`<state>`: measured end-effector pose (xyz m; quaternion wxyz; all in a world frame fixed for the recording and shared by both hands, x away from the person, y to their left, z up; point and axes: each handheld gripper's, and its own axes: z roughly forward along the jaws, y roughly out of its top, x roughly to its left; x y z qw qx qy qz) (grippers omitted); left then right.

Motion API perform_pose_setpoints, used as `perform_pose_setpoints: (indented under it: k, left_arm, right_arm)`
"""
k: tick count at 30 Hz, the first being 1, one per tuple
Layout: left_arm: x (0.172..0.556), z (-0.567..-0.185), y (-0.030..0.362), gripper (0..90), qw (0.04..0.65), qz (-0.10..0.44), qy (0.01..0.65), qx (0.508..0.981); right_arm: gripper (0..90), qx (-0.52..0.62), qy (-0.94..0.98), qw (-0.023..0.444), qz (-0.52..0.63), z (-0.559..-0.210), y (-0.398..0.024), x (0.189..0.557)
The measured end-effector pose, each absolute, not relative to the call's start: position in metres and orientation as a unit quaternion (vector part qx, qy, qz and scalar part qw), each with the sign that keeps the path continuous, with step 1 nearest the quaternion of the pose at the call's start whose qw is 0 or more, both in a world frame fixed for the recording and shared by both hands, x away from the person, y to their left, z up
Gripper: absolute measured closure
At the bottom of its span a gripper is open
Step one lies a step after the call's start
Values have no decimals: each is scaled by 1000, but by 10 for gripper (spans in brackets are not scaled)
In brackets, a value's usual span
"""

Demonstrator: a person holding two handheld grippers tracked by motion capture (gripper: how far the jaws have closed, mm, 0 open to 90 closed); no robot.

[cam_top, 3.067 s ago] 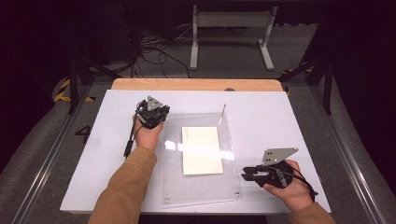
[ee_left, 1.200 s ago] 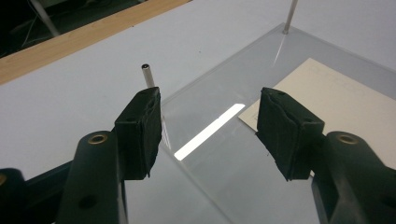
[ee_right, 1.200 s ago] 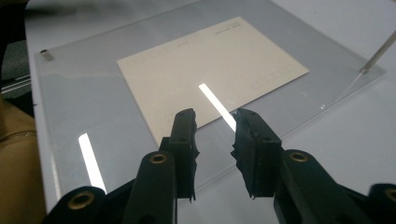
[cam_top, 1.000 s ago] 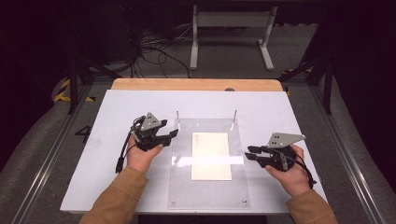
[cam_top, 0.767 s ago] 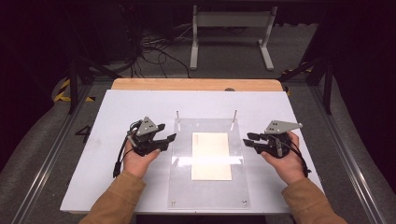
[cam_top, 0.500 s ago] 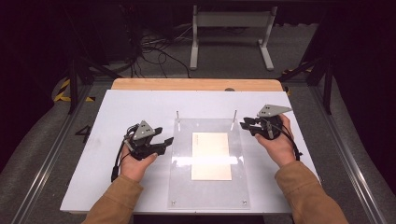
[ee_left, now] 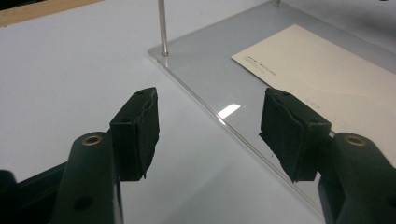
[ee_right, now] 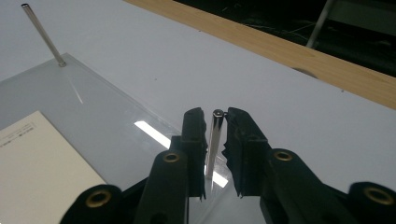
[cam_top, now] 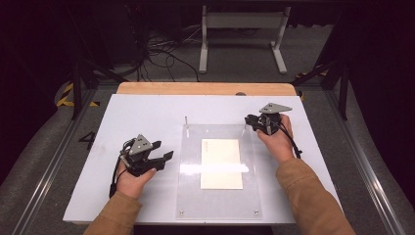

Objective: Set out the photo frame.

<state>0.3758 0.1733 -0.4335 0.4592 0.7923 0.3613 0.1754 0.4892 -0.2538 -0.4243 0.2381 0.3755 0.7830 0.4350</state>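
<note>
Having swung from the plate's right edge to its far right corner, the right gripper [ee_right: 215, 154] was closing its jaws around the upright metal pin [ee_right: 214, 140], apparently to pull it from the clear acrylic plate [cam_top: 191, 196], while the left gripper [ee_left: 210, 135] hung wide open, empty, astride the plate's left edge.

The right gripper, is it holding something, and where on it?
The right gripper has just been closing around the thin upright metal pin at the clear plate's corner, near the pin's top. Whether the pads already pinch it cannot be told.
</note>
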Motion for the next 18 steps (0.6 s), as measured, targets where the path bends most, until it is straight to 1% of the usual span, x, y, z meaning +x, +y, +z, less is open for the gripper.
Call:
perform_pose_setpoints:
  k: [3,9,10,11,12,14,18]
  left_arm:
    - [375,-435,173,376,457,175,359,795]
    - [374,-436,173,374,456,174,358,796]
    - [374,-436,172,374,456,170,359,796]
    - [374,-436,172,372,457,170,358,796]
    - [374,-437,172,372,455,171,360,796]
    - [374,-438,171,368,455,170,359,797]
    - [373,-437,170,365,455,169,357,798]
  right_arm:
    - [787,391,771,232,445,-430,-254,492]
    - [786,403,761,247,445,-438,-247,496]
    - [798,406,758,248,446,-440,-245,496]
    - [832,409,757,249,445,-441,-244,495]
    - [840,409,758,252,441,-442,-243,495]
    - [846,420,751,260,438,-443,-239,493]
    - [850,428,745,261,441,-444,-239,493]
